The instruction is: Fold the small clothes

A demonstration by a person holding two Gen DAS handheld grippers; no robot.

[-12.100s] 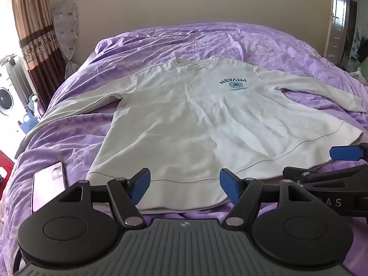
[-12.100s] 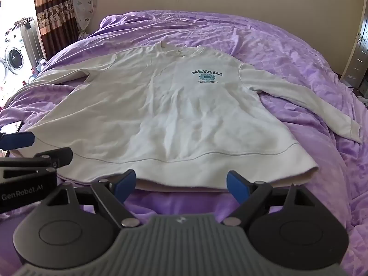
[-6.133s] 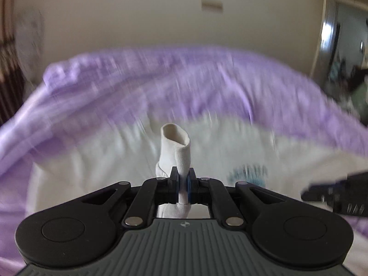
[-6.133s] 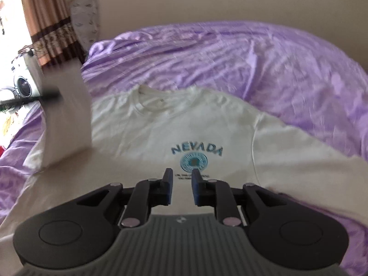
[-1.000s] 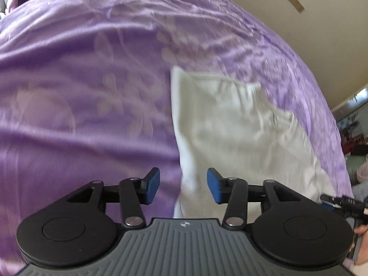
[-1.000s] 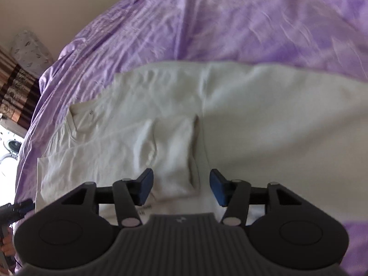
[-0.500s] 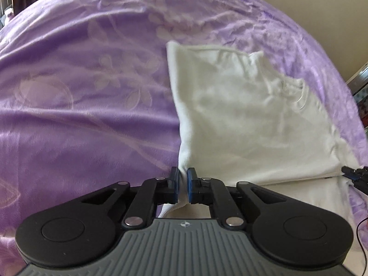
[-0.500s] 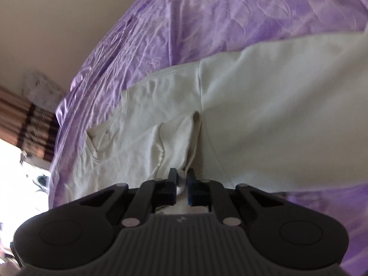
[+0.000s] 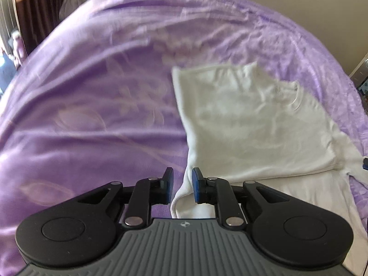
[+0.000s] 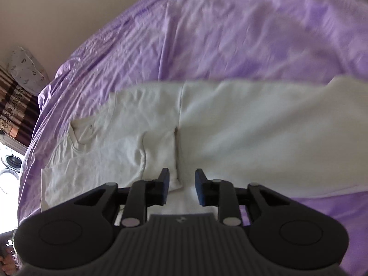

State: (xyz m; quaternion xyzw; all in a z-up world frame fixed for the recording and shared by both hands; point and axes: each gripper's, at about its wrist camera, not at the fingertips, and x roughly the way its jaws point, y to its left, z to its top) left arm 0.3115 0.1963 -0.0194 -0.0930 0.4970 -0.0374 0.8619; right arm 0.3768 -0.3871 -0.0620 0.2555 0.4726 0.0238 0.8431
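Note:
A cream sweatshirt (image 9: pixel 241 119) lies partly folded on the purple bed cover (image 9: pixel 92 92); its collar (image 9: pixel 292 94) faces the far right. My left gripper (image 9: pixel 182 184) hovers over the garment's near left edge. Its jaws are opening and a cloth fold sits loosely in the gap, unpressed. In the right wrist view the sweatshirt (image 10: pixel 253 138) spreads wide, with a sleeve (image 10: pixel 156 147) folded back over the body near the collar (image 10: pixel 78 133). My right gripper (image 10: pixel 182 180) is also opening, and the sleeve's cuff corner lies free between its blue pads.
The purple bed cover (image 10: pixel 230 34) runs on all sides of the garment. A brown curtain (image 9: pixel 34 11) hangs at the far left. A patterned curtain (image 10: pixel 13 105) and a washing machine (image 10: pixel 9 161) stand beyond the bed's left side. A beige wall (image 10: pixel 57 11) is behind.
Both grippers stood open a second ago, shut on the cloth half a second ago, and have now parted again. Both have lifted, so the sweatshirt looks farther off.

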